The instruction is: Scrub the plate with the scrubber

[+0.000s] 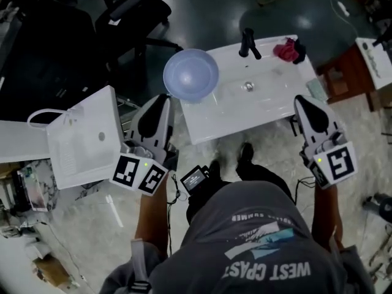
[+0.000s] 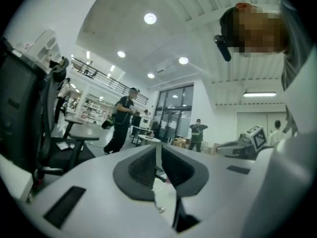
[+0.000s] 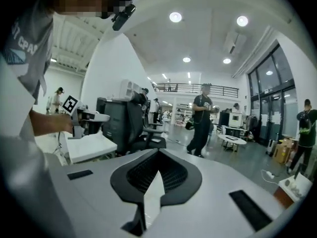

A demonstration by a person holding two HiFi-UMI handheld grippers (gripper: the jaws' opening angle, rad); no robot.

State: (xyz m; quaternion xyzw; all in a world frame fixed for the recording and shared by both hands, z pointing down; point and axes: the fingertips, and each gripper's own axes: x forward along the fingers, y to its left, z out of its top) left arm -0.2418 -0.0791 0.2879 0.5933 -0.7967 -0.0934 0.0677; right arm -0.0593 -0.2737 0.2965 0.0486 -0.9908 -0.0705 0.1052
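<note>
A pale blue plate (image 1: 190,74) rests on the left end of the white sink (image 1: 269,103). A red scrubber (image 1: 286,49) lies at the sink's back right, near the black tap (image 1: 248,42). My left gripper (image 1: 156,101) is held off the sink's front left corner, below the plate and touching nothing. Its jaws are almost together, with a thin slit and nothing between them (image 2: 158,150). My right gripper (image 1: 304,101) hangs off the sink's front right corner, shut and empty (image 3: 157,155). Both gripper views look out into the room, not at the plate.
A white boxy unit (image 1: 79,143) stands left of my left gripper. A black office chair (image 1: 131,11) is at the back left and a wooden stool (image 1: 343,69) at the right. A green cloth (image 1: 317,89) lies on the sink's right edge. People walk in the hall (image 3: 202,118).
</note>
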